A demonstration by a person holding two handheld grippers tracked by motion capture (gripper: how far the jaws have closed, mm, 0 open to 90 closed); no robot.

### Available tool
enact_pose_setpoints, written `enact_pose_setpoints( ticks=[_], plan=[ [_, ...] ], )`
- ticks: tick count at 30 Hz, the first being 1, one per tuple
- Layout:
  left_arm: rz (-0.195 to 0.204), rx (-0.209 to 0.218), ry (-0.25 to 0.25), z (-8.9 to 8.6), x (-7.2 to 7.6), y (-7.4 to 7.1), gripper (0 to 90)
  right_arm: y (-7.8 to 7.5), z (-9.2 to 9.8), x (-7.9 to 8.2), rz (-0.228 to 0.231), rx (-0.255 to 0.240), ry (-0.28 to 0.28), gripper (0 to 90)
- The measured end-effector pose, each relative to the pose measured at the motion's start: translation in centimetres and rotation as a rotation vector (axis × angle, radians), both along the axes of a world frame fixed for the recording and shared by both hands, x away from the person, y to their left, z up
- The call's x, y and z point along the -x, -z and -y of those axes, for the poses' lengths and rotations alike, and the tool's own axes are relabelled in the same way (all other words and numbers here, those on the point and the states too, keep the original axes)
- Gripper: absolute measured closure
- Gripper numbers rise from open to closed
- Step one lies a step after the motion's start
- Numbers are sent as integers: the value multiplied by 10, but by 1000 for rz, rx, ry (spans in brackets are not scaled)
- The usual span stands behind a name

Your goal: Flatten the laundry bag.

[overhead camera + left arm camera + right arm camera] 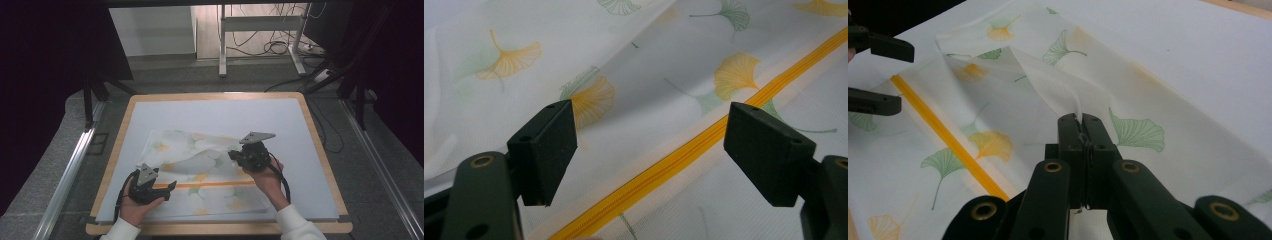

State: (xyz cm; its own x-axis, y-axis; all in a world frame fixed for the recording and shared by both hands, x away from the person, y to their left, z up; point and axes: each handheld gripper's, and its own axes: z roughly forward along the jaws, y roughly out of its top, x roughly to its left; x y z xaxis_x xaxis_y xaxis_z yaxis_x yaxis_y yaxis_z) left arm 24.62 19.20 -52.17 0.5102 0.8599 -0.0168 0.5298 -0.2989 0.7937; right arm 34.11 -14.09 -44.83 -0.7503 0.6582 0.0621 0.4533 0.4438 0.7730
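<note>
High view. A thin white cloth (200, 165) with a leaf print and a yellow zip (210, 184) lies on the pale mat (300, 150), toward my near side of the table (120, 130). Its far part is folded and rumpled. Left gripper (172, 187) sits at the cloth's near-left edge, jaws apart, pointing along the zip. Right gripper (233, 155) is over the cloth's middle-right, on a raised fold.

Left gripper view. The jaws stand wide open with nothing between them. The zip (684, 155) runs diagonally across the gap below, the cloth (649, 100) flat around it. I cannot tell whether the pads touch the fabric.

Right gripper view. The jaws are closed tight on a pinched peak of the cloth (1068, 95), and the fabric tents up from the mat into the grip. The left gripper's open jaws show at the far left edge, near the zip (948, 145).

Handling, my judgement: very light, limp, semi-sheer, likely to slide on the mat and to drape rather than hold shape. A single-layer pinch could slip. The zip tape looks the firmest place to grab; edges and corners next.
</note>
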Motion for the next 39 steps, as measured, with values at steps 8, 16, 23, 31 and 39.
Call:
enact_pose_setpoints(
  ticks=[8,16,23,31,39],
  plan=[
    [-1,-4,0,-1,0,1,208,0,5,-10,-17,-28,27,881],
    [-2,0,5,-1,0,0,207,2,10,-18,-27,-49,42,880],
    [-4,-6,10,0,0,1,207,2,14,-23,-27,-58,62,880],
    [-8,-10,11,0,0,1,209,6,21,-34,-25,-52,82,879],
    [-7,-13,13,1,0,1,210,10,23,-42,-34,-49,108,879]
  ],
)
